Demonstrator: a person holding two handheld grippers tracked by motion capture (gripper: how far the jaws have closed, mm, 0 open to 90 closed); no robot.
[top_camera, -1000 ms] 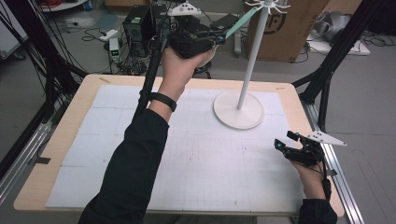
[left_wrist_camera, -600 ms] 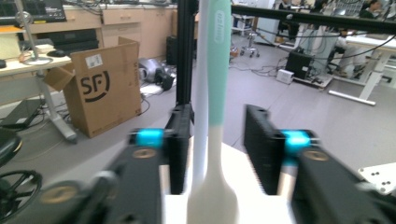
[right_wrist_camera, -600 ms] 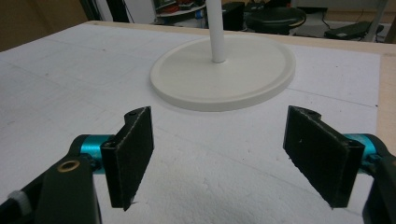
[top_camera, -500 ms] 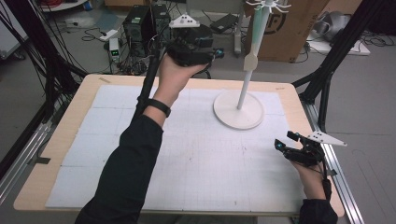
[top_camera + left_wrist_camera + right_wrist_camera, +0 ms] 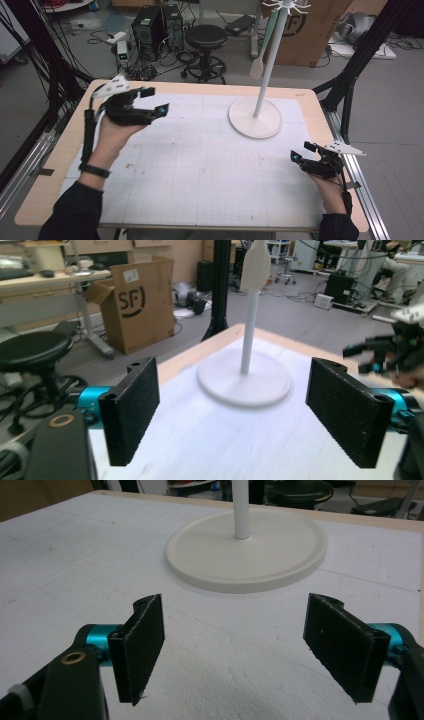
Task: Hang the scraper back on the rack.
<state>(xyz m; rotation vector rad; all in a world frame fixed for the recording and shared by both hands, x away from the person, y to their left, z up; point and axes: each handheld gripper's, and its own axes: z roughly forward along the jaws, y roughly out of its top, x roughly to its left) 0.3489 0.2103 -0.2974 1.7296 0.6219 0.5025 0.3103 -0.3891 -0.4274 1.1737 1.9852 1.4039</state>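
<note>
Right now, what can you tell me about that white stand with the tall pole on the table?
The white stand has a round, flat disc base with a low raised rim, lying flat on the gridded white mat toward the table's far right. A slim white pole rises upright from its centre to a crown of short hooks at the top. It looks like painted metal or plastic. A pale spatula hangs from one hook, blade down, beside the pole. Neither claw touches the stand; both are apart from it.
</note>
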